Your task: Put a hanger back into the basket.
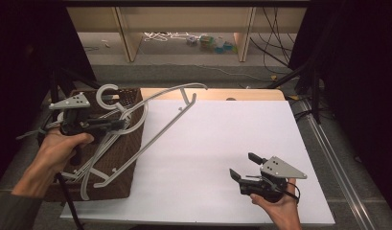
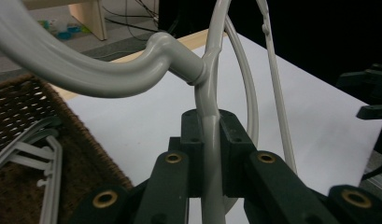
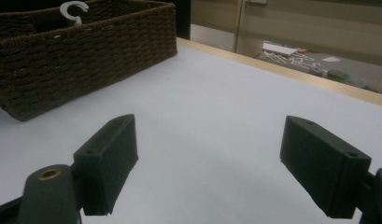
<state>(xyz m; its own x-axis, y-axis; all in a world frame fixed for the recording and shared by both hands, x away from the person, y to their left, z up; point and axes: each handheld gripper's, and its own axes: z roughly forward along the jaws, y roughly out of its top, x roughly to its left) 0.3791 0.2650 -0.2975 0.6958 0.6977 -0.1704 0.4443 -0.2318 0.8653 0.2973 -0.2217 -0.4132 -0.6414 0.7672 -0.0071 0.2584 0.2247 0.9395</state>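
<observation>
Hangers filled the wicker basket [image 1: 121, 158] at the frame's left, and the left gripper [image 1: 118, 124] pinched one grey hanger [image 1: 169, 122] just under its hook (probably the stiffest place to hold), its far end raised toward upper centre. At lower right, the right gripper [image 1: 245, 166] hovered spread, empty. No readable writing appeared.

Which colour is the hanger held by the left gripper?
Light grey plastic hanger; best in the left gripper view.
</observation>
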